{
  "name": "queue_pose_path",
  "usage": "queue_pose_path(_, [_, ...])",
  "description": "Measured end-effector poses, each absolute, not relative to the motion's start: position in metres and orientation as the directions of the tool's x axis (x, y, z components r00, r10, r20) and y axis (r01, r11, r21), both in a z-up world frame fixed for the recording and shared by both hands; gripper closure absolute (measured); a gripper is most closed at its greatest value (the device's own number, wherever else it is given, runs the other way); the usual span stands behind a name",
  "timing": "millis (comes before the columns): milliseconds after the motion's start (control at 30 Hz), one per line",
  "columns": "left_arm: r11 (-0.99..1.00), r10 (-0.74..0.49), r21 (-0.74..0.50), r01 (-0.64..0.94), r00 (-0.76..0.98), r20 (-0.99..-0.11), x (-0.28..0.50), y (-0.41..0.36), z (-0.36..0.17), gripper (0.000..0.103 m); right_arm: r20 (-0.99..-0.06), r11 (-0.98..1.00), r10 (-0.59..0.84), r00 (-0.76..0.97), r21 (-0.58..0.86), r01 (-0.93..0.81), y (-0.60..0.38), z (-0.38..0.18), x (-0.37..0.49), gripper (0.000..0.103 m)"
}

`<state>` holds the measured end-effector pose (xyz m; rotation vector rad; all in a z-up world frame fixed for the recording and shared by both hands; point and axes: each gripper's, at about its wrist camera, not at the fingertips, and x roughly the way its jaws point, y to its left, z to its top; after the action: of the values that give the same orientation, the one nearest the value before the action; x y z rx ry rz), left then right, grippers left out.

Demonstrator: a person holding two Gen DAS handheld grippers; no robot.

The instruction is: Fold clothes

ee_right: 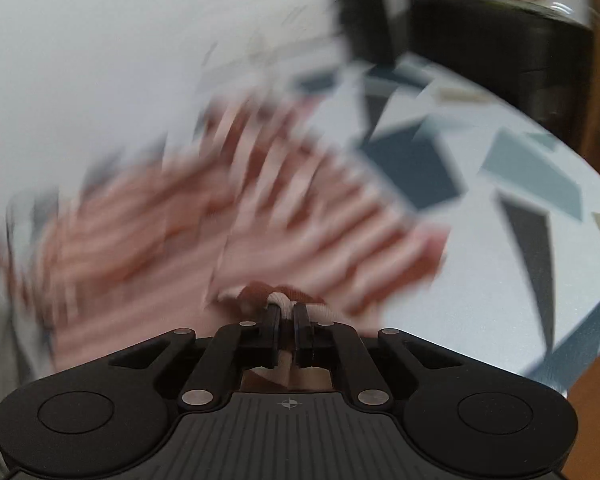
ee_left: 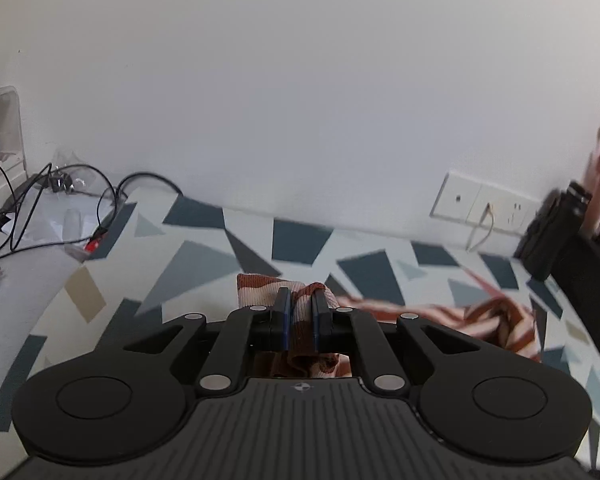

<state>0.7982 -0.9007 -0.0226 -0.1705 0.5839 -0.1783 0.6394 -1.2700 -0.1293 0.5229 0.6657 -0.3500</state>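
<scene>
Rust-and-cream striped ribbed knit garment [ee_left: 496, 322] lying spread across the geometric grey, blue and white patterned cloth-covered table [ee_left: 204, 256], near the white wall with its socket plate [ee_left: 486, 205]. Being pinched at two places: left gripper [ee_left: 301, 300] clamping narrowly on a bunched, ribbed edge of the knit, right gripper [ee_right: 287, 312] nipping tight on what is probably a cream-trimmed hem or cuff, though heavy blur in the right wrist view is leaving the exact part uncertain. Judging by the drape and the gathers: soft, light, stretchy, not slippery, and sagging wherever unsupported, so likely folding over itself readily but sliding out of shape if tugged unevenly. Better gripping at firm ribbed borders or corners than at mid-panel, where the fabric would only bunch. Keeping both holds level and evenly tensioned looking sensible for laying a clean fold.
</scene>
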Motion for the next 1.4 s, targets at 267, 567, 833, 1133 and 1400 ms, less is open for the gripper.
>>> queue_pose_path(267, [0.978,-0.168,-0.197,0.073,0.834,-0.525,0.814,-0.896,-0.027,0.092,-0.445,0.741,-0.437,0.782,0.315,0.593,-1.351,-0.076,0.682,0.097])
queue_pose_path(567, [0.996,-0.067,-0.004,0.093,0.681,-0.729,0.825,-0.921,-0.121,0.061,-0.681,0.733,-0.357,0.639,0.219,0.644,-1.339,-0.158,0.738,0.069])
queue_pose_path(833, [0.96,-0.143,0.114,0.256,0.798,-0.585,0.801,-0.938,-0.078,0.032,-0.504,0.908,-0.201,0.84,0.227,0.353,-1.294,-0.103,0.729,0.051])
queue_pose_path(1133, [0.723,-0.318,0.308,0.618,0.694,-0.646,0.783,-1.011,-0.117,0.032,-0.607,0.981,0.091,0.789,-0.081,-0.175,-1.227,-0.151,0.776,0.053])
queue_pose_path(1400, [0.649,-0.285,0.352,0.674,0.645,-0.709,0.79,-1.022,-0.144,0.031,-0.671,0.967,0.041,0.74,-0.16,-0.199,-1.233,-0.193,0.793,0.052])
